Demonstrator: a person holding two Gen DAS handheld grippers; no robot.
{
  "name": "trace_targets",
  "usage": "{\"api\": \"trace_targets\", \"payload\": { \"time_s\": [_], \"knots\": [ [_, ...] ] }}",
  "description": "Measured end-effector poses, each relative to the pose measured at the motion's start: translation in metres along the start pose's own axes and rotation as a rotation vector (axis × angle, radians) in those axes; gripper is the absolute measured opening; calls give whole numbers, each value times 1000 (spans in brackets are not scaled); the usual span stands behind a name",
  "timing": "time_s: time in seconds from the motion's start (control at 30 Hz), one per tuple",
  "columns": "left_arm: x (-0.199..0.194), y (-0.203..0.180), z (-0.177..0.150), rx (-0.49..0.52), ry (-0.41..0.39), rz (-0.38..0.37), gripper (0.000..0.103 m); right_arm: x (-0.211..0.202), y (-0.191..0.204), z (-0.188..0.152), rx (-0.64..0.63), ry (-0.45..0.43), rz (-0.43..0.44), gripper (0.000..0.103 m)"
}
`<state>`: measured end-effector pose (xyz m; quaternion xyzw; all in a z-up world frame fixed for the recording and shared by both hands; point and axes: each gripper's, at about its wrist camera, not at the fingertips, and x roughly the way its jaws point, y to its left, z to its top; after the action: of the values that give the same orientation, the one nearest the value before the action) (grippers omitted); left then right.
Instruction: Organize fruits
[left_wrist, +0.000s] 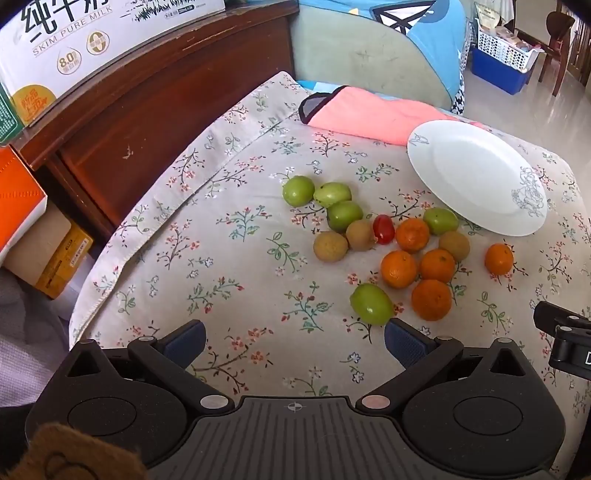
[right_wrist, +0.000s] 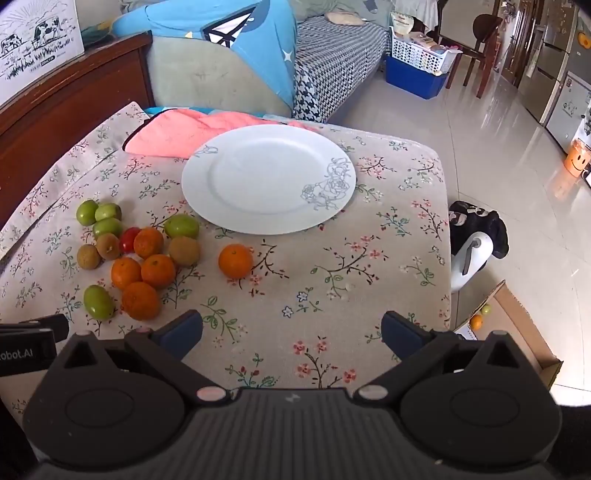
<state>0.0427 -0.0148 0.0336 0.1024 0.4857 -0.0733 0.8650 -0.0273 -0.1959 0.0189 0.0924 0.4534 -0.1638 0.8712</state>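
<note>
Both the left gripper (left_wrist: 293, 341) and right gripper (right_wrist: 291, 334) hovered with fingers spread wide, nothing between them. Small round oranges (right_wrist: 235, 260), green plums (left_wrist: 371, 304) and brown longans lay loose on the floral-clothed bench (right_wrist: 369, 295) beside the empty white china plate (right_wrist: 269, 179). Judged light, firm, prone to rolling; pinch across the widest girth.

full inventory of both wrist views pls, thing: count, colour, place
plate: 1, white, grey floral print, far side of tablecloth, holds no fruit
oranges: 5, orange, one apart nearest plate, four clustered left
green fruits: 5, green, in cluster
brown fruits: 3, brown, in cluster
cherry tomato: 1, red, mid-cluster
towel: 1, pink, behind plate
tablecloth: 1, beige floral
left gripper: open, holds nothing
right gripper: open, holds nothing
</note>
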Motion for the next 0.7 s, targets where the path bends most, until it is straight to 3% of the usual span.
{"api": "trace_targets", "payload": {
  "time_s": [0.4,0.7],
  "knots": [
    [19,-4,3,0,44,10,103,20,16,7,-12,43,4,102],
    [23,-7,-1,-4,65,-3,103,22,26,0,-49,4,6,102]
  ]
}}
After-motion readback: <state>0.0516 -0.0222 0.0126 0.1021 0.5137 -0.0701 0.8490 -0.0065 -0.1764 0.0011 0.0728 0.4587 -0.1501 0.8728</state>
